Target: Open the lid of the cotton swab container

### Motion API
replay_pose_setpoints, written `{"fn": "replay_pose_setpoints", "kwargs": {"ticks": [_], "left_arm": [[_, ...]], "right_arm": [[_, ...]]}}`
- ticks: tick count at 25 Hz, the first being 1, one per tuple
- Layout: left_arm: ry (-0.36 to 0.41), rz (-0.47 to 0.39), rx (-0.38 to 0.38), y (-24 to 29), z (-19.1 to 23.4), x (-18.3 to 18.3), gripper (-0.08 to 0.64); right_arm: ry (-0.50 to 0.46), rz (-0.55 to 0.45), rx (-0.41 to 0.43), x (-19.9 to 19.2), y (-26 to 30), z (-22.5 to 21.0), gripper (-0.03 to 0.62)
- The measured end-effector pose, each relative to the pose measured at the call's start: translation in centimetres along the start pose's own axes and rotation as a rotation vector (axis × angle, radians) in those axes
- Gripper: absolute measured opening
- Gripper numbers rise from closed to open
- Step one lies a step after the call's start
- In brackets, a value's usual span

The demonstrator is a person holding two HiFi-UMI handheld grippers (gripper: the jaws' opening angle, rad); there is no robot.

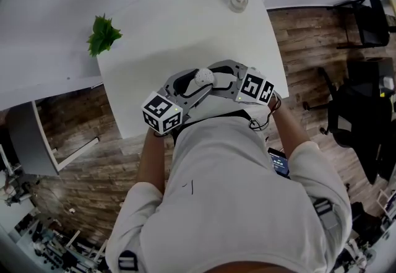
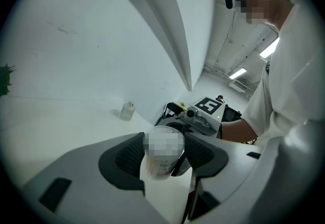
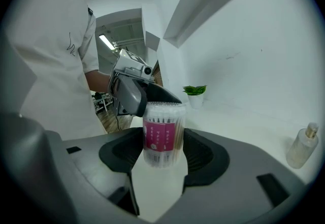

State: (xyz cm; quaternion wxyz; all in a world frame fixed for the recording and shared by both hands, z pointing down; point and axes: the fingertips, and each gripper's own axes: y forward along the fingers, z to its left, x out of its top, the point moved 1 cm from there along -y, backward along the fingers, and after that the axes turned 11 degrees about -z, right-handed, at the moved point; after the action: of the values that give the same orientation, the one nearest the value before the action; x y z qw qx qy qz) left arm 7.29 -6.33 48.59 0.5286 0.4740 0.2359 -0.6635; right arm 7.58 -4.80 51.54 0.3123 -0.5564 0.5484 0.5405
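The cotton swab container [image 3: 162,134] is a clear round tub with a pink label and a clear lid [image 3: 165,108]. In the head view it [image 1: 203,76] hangs over the near edge of the white table [image 1: 185,24], with a gripper on each side. My right gripper [image 3: 162,151] is shut on the tub's body, its pads against both sides. My left gripper [image 2: 162,153] is shut on the top of the tub [image 2: 161,166]. In the right gripper view the left gripper's grey fingers [image 3: 133,97] clasp the lid rim. The swabs inside stand upright.
A small clear bottle [image 1: 238,0] stands at the far right of the table, and a green potted plant [image 1: 103,35] at its far left edge. Black office chairs [image 1: 371,18] stand on the wooden floor to the right. A white wall runs behind the table.
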Motion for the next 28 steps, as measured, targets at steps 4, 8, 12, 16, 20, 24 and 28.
{"fn": "replay_pose_setpoints", "kwargs": {"ticks": [4,8,12,16,20,24,28], "left_arm": [[-0.004,0.017,-0.005,-0.4,0.0,-0.4,0.255],[-0.009,0.014,0.002,-1.0,0.2,-0.5,0.252],[-0.028,0.01,0.001,-1.8,0.2,-0.8,0.252],[-0.056,0.005,0.009,-2.9,0.4,-0.9,0.252],[-0.08,-0.002,0.018,-3.5,0.7,-0.9,0.25],[-0.095,-0.023,0.017,-3.8,0.8,-0.7,0.25],[-0.008,-0.081,0.043,-3.8,0.6,0.4,0.256]], "right_arm": [[-0.016,0.005,-0.009,-0.2,0.3,0.3,0.241],[-0.029,0.003,-0.008,-0.2,0.9,0.5,0.239],[-0.068,0.012,-0.009,-0.2,1.4,1.1,0.241],[-0.099,0.022,-0.002,-0.1,2.3,1.5,0.239],[-0.114,0.028,0.008,-0.1,2.8,1.6,0.239],[-0.088,0.016,0.014,0.1,3.0,1.8,0.238],[0.062,-0.078,0.052,0.4,2.9,1.7,0.236]]}}
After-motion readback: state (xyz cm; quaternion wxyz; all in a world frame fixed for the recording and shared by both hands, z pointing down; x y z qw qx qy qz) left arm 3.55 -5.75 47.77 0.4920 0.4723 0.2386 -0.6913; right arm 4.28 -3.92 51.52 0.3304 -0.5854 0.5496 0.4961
